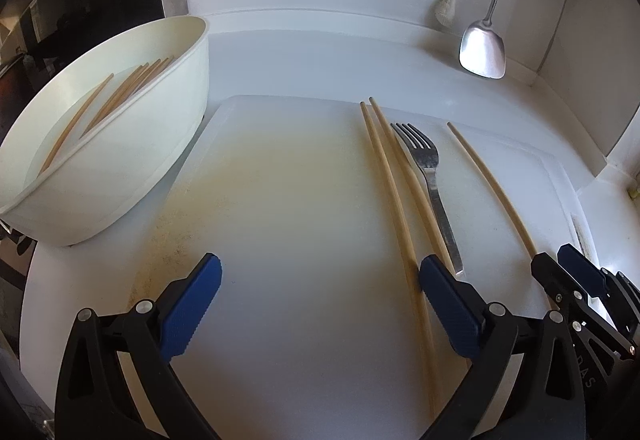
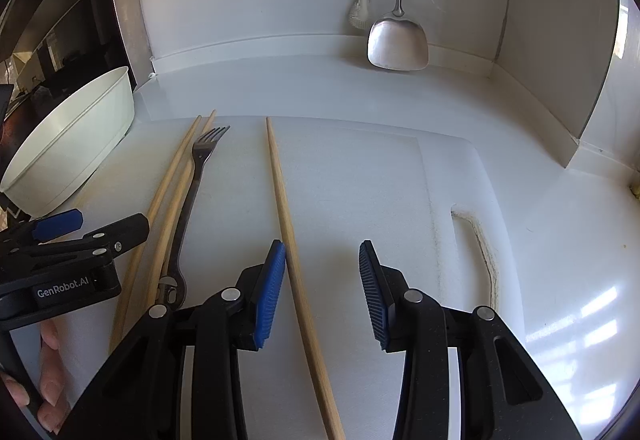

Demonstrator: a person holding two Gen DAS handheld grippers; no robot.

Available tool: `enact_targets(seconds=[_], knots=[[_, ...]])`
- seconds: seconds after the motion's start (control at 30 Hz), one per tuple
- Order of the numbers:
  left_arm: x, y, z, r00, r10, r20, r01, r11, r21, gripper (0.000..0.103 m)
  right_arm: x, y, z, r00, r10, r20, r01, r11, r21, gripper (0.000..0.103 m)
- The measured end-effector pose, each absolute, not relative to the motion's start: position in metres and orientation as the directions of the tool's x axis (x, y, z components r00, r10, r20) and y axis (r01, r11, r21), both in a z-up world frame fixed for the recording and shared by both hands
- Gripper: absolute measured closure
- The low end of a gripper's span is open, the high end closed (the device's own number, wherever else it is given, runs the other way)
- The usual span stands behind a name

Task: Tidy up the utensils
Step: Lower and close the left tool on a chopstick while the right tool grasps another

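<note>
right wrist view: right tongs (image 2: 322,252) gape low in frame, a lone chopstick (image 2: 294,260) untouched between them; left tongs (image 1: 320,272) open, holding nothing.

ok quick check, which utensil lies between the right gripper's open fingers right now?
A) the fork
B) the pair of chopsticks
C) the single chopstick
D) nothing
C: in the right wrist view the single chopstick runs up between the pads of the right gripper, close by the left-side pad and not clamped, while the fork and the chopstick pair lie off to the left.
</note>
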State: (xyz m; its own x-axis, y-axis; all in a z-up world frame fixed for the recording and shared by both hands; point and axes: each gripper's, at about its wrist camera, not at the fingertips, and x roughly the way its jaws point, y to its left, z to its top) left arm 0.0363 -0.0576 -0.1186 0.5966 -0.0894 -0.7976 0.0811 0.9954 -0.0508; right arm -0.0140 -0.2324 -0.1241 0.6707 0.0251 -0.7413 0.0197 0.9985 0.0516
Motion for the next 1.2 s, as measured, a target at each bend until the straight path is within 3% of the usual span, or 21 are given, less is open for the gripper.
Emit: enact_targets(seconds=[0.43,0.6,0.73,0.93,1.03,1.2], knots=[[0.044,-0.072,-0.121,0.606,-0.053,-0.794,0.074,0.997,-0.01,0.007,0.005,-0.223,-0.122,0.669,0.045,-0.742,-0.029,0.999,0.034,0.065],[0.042,-0.072,-0.116,0.619,-0.06,-0.783,0.084,0.996,-0.01,0.029,0.008,-0.221,-0.123,0.671,0.053,-0.74,-0.046,0.999,0.029,0.065],[0.039,-0.077,-0.115,0.624,-0.066,-0.779,0.096,0.995,-0.007,0.038,0.009,-0.219,-0.123,0.674,0.057,-0.737,-0.051,0.998,0.031,0.066],[0.033,-0.087,-0.114,0.637,-0.097,-0.765,0.146,0.989,-0.005,0.066,0.009,-0.213,-0.122,0.676,0.067,-0.734,-0.076,0.997,0.021,0.081],[0.032,-0.089,-0.113,0.63,-0.118,-0.767,0.169,0.986,-0.014,0.092,0.009,-0.211,-0.121,0.677,0.066,-0.733,-0.082,0.997,0.014,0.096],[0.032,-0.086,-0.112,0.619,-0.151,-0.77,0.188,0.981,-0.041,0.096,0.009,-0.218,-0.12,0.674,0.097,-0.732,-0.073,0.995,0.065,0.097]])
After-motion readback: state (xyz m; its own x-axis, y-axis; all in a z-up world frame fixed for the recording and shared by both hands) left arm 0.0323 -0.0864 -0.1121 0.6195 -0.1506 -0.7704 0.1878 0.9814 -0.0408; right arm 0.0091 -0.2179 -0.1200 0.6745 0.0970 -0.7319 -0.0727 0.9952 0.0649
